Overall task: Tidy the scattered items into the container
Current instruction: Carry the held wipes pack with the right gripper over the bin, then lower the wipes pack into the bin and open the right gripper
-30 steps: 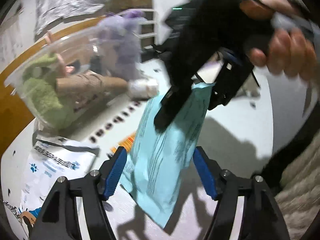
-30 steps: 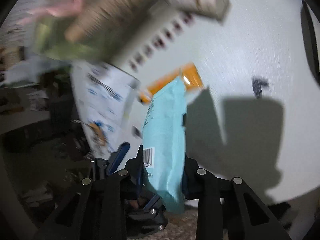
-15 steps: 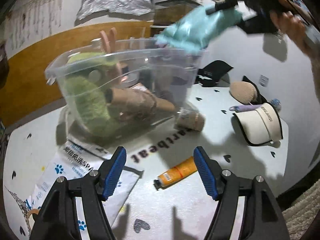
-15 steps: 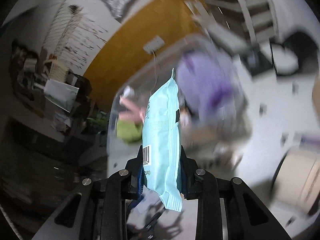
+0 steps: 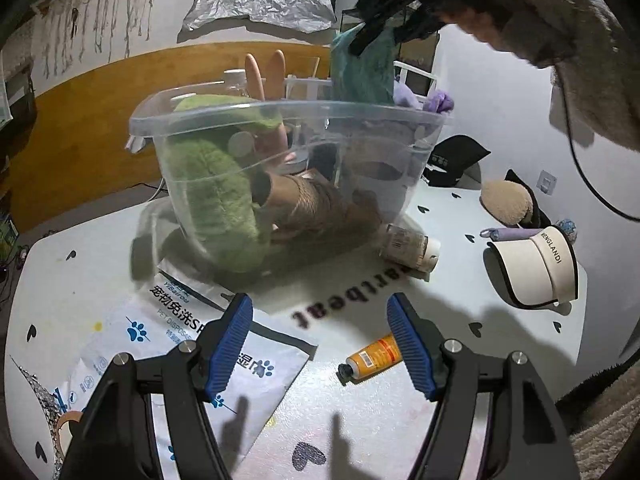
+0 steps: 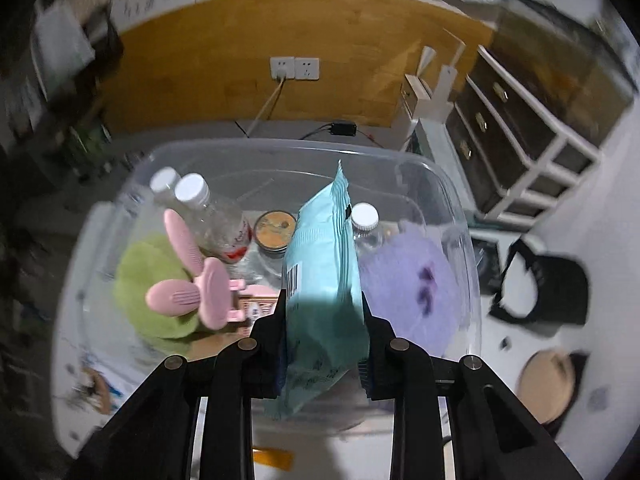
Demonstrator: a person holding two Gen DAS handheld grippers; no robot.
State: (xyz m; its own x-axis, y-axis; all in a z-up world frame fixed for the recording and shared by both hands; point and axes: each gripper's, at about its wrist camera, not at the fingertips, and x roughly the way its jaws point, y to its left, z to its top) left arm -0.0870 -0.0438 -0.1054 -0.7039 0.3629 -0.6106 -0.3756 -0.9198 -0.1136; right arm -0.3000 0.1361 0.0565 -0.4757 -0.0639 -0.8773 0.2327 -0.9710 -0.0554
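Right gripper (image 6: 324, 344): your fingers clamp the teal packet (image 6: 324, 280) above the clear bin (image 6: 456, 216).
Left gripper (image 5: 320, 344): your fingers spread wide, empty, over the counter (image 5: 460, 296).

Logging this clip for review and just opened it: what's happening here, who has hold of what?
A person is tidying table clutter into a clear plastic bin. The right gripper is shut on a light blue packet and holds it over the bin's opening, above the plush toys and bottles already inside. The left gripper is open and holds nothing, low over the table, where an orange tube, a small bottle, a white pet-wipes pack and a white visor lie outside.
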